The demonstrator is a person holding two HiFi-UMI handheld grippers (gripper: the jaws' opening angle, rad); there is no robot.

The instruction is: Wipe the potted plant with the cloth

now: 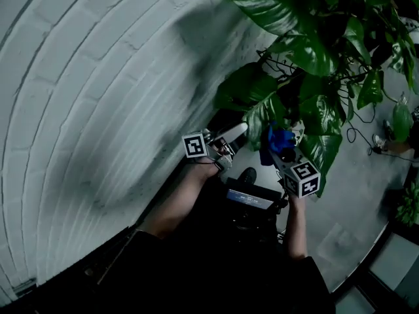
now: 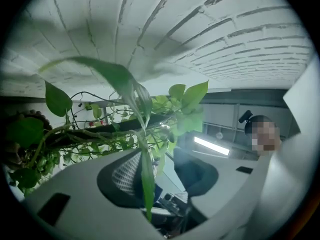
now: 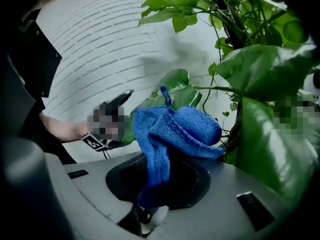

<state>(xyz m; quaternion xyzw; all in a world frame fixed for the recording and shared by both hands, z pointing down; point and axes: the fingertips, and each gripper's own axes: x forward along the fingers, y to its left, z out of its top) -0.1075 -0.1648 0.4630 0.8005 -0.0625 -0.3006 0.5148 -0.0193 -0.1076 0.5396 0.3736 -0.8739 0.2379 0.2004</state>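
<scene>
1. A white painted brick wall (image 1: 98, 97) fills the left and centre of the head view. Its bricks run in long rows with darker joints.
2. A soft grey shadow (image 1: 200, 31) lies on the upper part of the wall.
3. A smooth grey floor (image 1: 357, 195) shows at the right of the head view.
4. Thin black cables (image 1: 357, 135) lie on the floor.
5. A paler rectangular patch (image 1: 337, 241) marks the floor nearer the lower edge.
6. A long white strip light (image 2: 211, 145), lit, shows in the left gripper view against a dark surround.

Grey claws (image 1: 241, 131) (image 1: 275, 150) — black-and-white marker cubes (image 1: 194, 144) (image 1: 302, 178)
</scene>
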